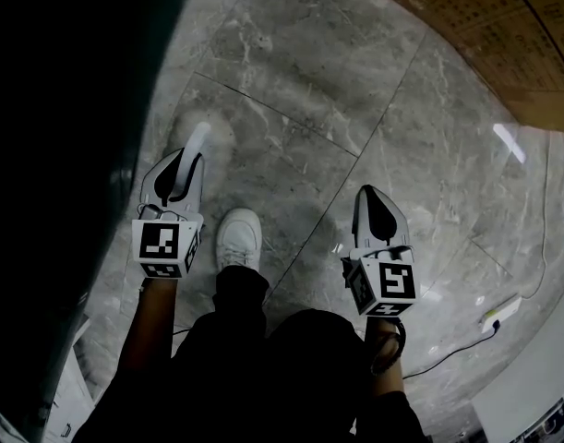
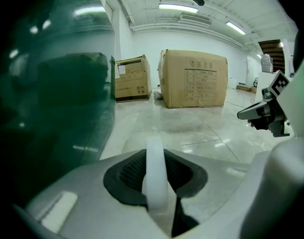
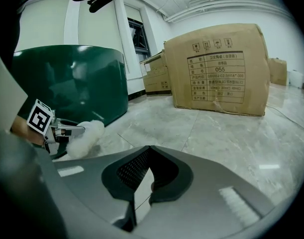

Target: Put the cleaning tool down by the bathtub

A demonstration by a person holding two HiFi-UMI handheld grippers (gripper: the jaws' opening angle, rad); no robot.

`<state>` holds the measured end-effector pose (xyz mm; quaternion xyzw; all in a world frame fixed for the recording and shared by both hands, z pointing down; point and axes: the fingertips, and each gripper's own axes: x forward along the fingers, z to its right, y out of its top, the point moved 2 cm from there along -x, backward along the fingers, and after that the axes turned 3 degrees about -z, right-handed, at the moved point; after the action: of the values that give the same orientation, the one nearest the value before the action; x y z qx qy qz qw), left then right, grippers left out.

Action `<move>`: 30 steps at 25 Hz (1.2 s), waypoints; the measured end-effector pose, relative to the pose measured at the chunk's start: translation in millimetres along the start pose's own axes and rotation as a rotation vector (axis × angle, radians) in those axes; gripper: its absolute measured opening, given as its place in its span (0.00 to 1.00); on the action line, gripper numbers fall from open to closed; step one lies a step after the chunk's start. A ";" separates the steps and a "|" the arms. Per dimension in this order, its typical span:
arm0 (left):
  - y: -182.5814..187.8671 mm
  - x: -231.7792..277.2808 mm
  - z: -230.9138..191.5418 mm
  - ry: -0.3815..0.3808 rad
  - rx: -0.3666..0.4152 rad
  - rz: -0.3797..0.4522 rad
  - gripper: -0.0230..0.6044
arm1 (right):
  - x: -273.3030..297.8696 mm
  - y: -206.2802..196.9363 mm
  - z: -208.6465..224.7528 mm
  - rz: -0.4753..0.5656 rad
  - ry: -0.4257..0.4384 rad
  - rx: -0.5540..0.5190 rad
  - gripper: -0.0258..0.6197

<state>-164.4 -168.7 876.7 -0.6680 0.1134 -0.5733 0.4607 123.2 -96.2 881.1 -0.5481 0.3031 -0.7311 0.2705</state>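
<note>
The cleaning tool is a white duster with a fluffy head (image 3: 86, 136) and a smooth white handle (image 2: 155, 176). My left gripper (image 2: 156, 158) is shut on that handle, and the tool (image 1: 200, 139) sticks out forward past the jaws. The left gripper (image 1: 185, 162) hovers over the marble floor, right beside the dark green bathtub (image 1: 69, 137), whose wall (image 2: 52, 108) fills the left of its view. My right gripper (image 1: 372, 199) hangs to the right, over the floor. Its jaws (image 3: 148, 153) are shut with nothing between them. The bathtub (image 3: 72, 81) stands to its left.
A large cardboard box (image 3: 219, 71) and a smaller one (image 2: 132, 77) stand further along the grey marble floor; the box (image 1: 503, 35) also shows at top right. A power strip with a cable (image 1: 501, 310) lies at right. My white shoe (image 1: 238, 238) is between the grippers.
</note>
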 end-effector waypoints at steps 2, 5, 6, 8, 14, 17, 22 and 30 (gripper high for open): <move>-5.6 5.0 0.3 0.002 -0.007 -0.007 0.19 | 3.3 -3.8 1.2 -0.002 0.006 0.002 0.06; -12.9 12.0 2.1 0.000 -0.002 -0.012 0.19 | 7.5 -8.5 2.0 0.001 0.013 -0.001 0.06; -15.0 13.7 3.1 -0.003 0.001 -0.013 0.19 | 8.5 -9.8 2.8 0.003 0.015 0.000 0.06; -18.2 16.8 4.7 -0.009 0.007 -0.016 0.19 | 9.7 -11.1 5.2 0.010 0.014 0.011 0.06; -27.8 24.0 7.1 -0.023 0.016 -0.039 0.19 | 9.1 -16.7 11.1 0.010 0.005 0.016 0.06; -30.7 26.1 9.0 -0.031 0.017 -0.048 0.19 | 7.0 -20.7 13.8 0.006 -0.001 0.024 0.06; -37.4 30.5 13.6 -0.037 0.026 -0.069 0.19 | 9.0 -26.3 16.2 -0.004 0.003 0.028 0.06; -39.5 38.1 16.4 -0.038 0.033 -0.080 0.19 | 10.9 -31.5 20.1 -0.014 0.004 0.034 0.06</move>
<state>-152.9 -164.9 932.6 -0.6751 0.0683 -0.5803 0.4504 137.8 -86.0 915.7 -0.5442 0.2873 -0.7391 0.2738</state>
